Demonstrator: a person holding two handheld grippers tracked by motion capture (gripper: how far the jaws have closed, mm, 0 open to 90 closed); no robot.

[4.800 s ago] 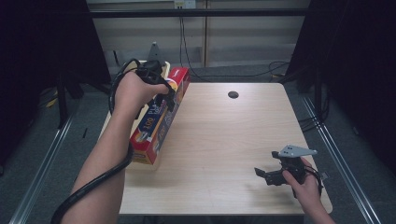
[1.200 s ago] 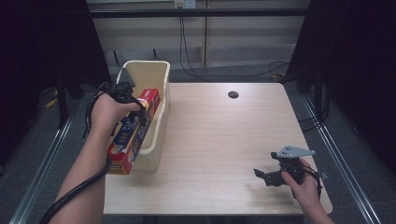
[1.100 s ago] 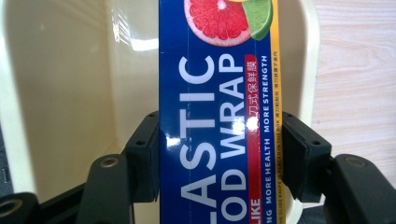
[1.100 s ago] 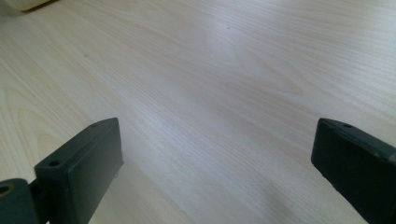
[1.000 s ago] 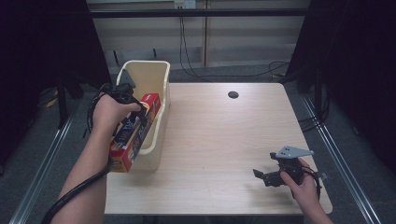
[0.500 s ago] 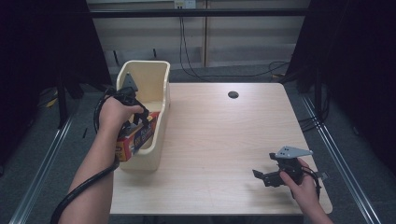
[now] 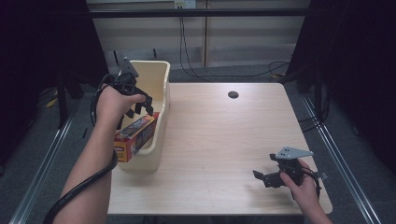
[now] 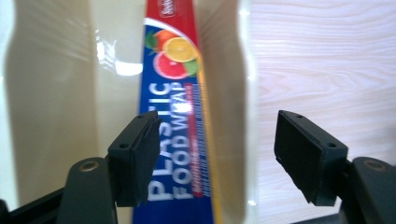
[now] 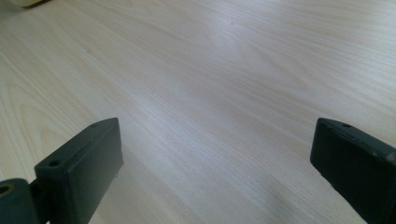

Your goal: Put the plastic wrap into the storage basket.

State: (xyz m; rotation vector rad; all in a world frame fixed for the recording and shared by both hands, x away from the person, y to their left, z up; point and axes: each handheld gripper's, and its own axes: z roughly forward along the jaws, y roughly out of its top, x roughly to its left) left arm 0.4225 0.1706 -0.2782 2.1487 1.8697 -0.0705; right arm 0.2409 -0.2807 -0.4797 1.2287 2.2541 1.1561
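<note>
A long red and blue box of plastic food wrap [image 7: 135, 135] lies in the cream bin [image 7: 157, 70] at the table's left edge, its near end resting over the bin's front rim. My left gripper [image 7: 142, 108] hovers open just above the box, touching nothing. In the left gripper view the box [image 8: 177, 93] runs along the bin's floor [image 8: 60, 93] below the spread jaws of the left gripper [image 8: 217, 158]. My right gripper [image 7: 259, 178] rests open near the table's front right corner, with bare wood [image 9: 210, 70] between the jaws of the right gripper [image 9: 215, 168].
The light wooden table [image 7: 224, 140] has a dark round hole [image 7: 233, 94] near its far edge. Black cables [image 7: 196, 56] lie on the floor behind it. Metal rails run along both sides of the table.
My left gripper carried the box down into the bin, let go of it and rose a little, now open. The right gripper has stayed put.
</note>
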